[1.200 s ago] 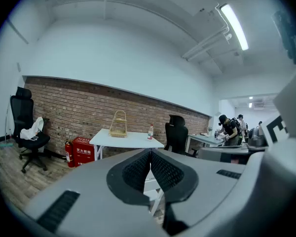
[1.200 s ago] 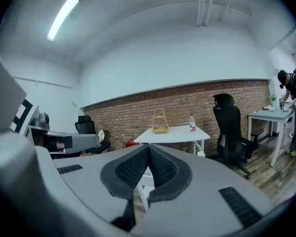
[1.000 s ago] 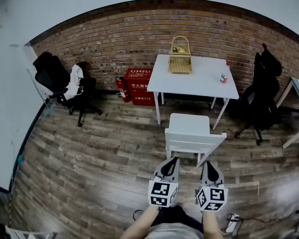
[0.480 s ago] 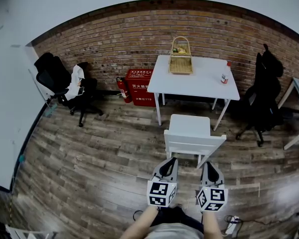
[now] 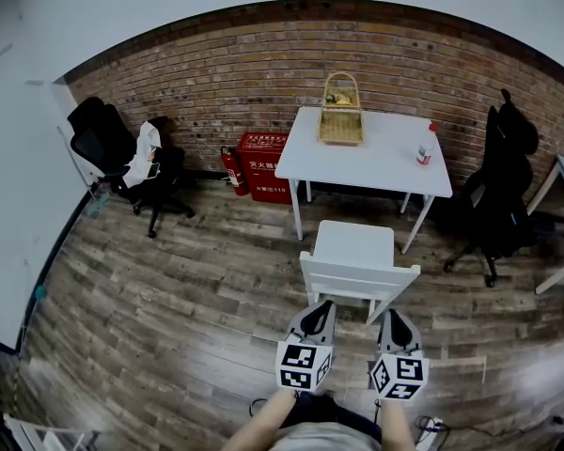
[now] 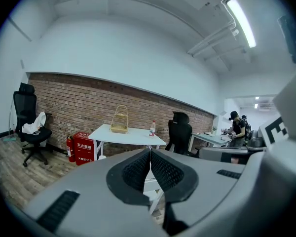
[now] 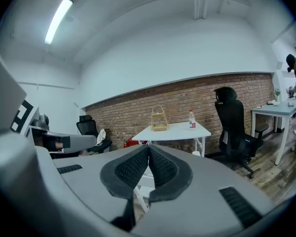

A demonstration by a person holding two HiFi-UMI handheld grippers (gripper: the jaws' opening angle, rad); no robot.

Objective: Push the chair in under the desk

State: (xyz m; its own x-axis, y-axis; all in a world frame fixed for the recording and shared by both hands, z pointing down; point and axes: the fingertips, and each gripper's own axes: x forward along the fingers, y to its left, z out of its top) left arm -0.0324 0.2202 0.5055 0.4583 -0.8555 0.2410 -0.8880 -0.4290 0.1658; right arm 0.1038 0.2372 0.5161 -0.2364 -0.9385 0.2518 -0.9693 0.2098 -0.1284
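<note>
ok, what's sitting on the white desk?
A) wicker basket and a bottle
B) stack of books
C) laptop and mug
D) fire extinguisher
A: the head view shows a wicker basket and a red-capped bottle standing on the white desk.
</note>
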